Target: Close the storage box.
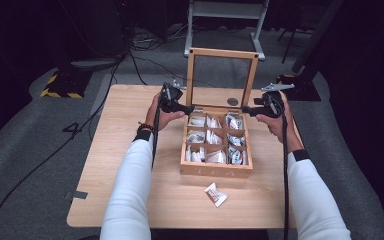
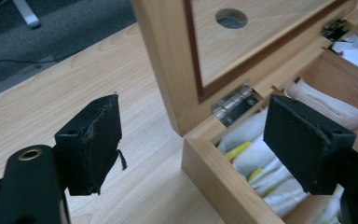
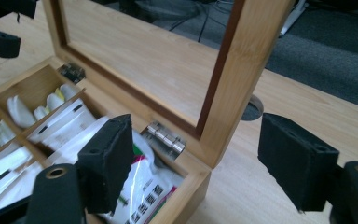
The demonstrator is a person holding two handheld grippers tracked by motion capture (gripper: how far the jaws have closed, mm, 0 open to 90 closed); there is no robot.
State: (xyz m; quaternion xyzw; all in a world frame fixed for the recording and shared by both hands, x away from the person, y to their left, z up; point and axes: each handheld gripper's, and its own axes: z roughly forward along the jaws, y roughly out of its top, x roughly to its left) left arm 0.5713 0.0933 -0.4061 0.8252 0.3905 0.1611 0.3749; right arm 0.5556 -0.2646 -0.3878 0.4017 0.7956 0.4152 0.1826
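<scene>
In the high view your left tongs [image 1: 190,108] sit left of centre, at the back-left corner of the wooden box [image 1: 216,171], with bare table [image 1: 115,150] stretching to the left edge below them. The jaws stand apart and hold nothing; in the left gripper view the corner where the upright lid [image 2: 168,60] meets the box falls between them, untouched. At centre frame the box lies open with packets in its compartments, and one loose packet [image 1: 215,194] lies on the table in front of it. Your right tongs [image 1: 246,109] are at the back-right corner, spread wide and empty, close to the table's right edge.
</scene>
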